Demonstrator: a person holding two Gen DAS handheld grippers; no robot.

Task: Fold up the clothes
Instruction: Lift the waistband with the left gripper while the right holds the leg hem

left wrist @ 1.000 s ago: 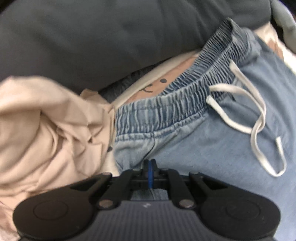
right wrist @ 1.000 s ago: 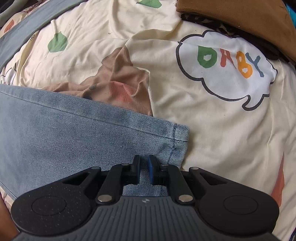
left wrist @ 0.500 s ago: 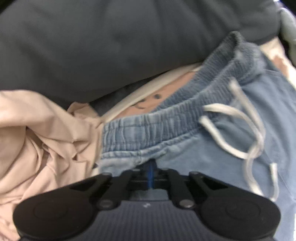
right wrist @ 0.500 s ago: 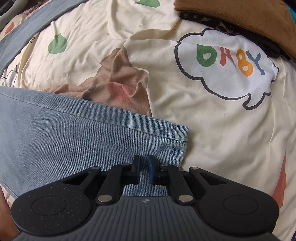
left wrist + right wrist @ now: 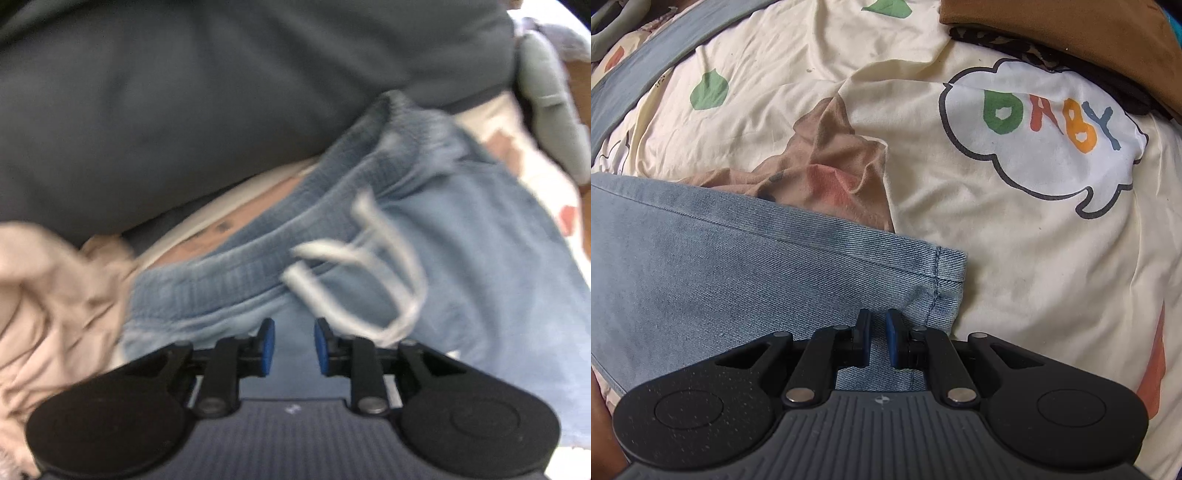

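Denim, light blue drawstring trousers (image 5: pixel 461 266), lies under the left gripper (image 5: pixel 290 345), whose jaws are opening off the waistband they pinched a second ago; looks like that end's been placed. Right gripper (image 5: pixel 878 341) hasn't budged, narrowly parted over the trouser hem (image 5: pixel 945 288) on the cream cartoon-print bedsheet (image 5: pixel 1034 258); can't tell if it's pinching.

tongs (image 5: pixel 877 341) on jeans hem (image 5: pixel 938 291), printed sheet (image 5: pixel 1015 258)

Light blue denim trousers (image 5: pixel 461 258) lie flat on the printed bedsheet (image 5: pixel 1015 258). The elasticated, gathered waistband (image 5: pixel 258 266) sits at one end, blurred, with a white drawstring (image 5: pixel 369 280) looped loosely across the front. At the other end, the leg hem (image 5: pixel 945 280) shows a stitched seam and lies flat, its corner squared on the sheet.
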